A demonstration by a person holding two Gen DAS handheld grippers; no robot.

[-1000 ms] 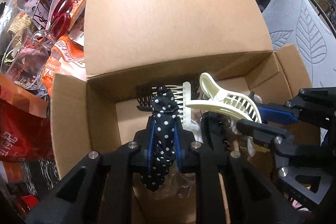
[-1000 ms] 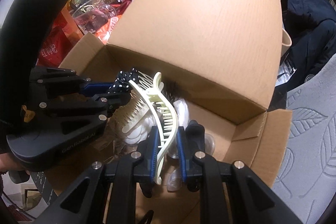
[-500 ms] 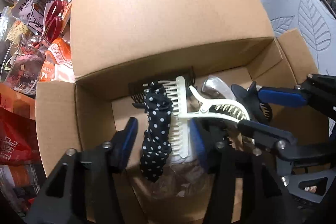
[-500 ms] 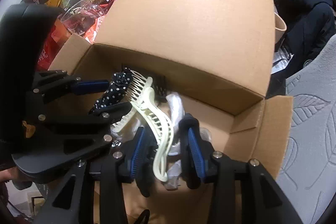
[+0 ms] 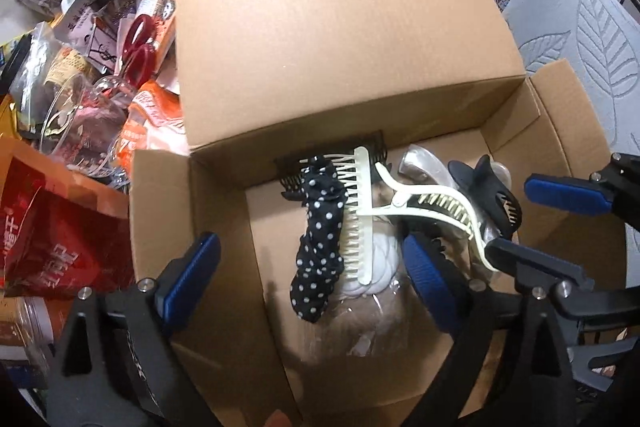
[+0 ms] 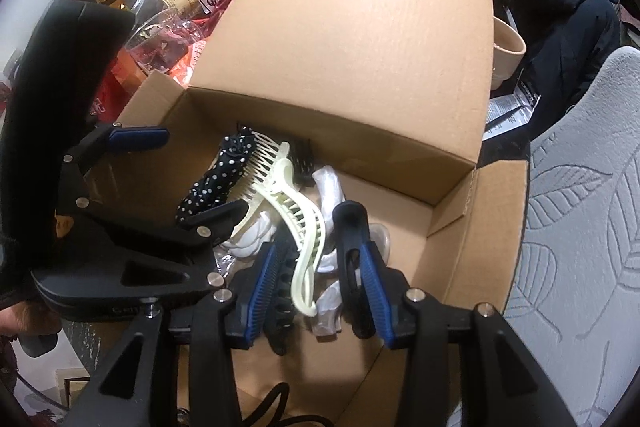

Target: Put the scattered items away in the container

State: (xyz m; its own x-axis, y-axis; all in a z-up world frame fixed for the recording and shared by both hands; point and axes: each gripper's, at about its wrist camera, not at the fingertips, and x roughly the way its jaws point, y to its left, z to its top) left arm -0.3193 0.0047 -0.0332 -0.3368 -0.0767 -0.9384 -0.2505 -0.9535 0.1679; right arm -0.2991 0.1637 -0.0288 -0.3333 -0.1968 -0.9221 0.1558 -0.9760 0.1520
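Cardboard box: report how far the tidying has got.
Done: the black polka-dot fabric scrunchie, cream plastic comb and cream plastic claw clip lie inside the brown cardboard box with other hair clips. In hand: nothing; the left gripper and right gripper have jaws opening, clear of both items. Left: scattered packets and red-handled scissors outside.

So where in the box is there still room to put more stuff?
The bare floor of the cardboard box along its left wall, beside the polka-dot scrunchie, is free. So is the far right corner. The middle is crowded with combs and hair clips.
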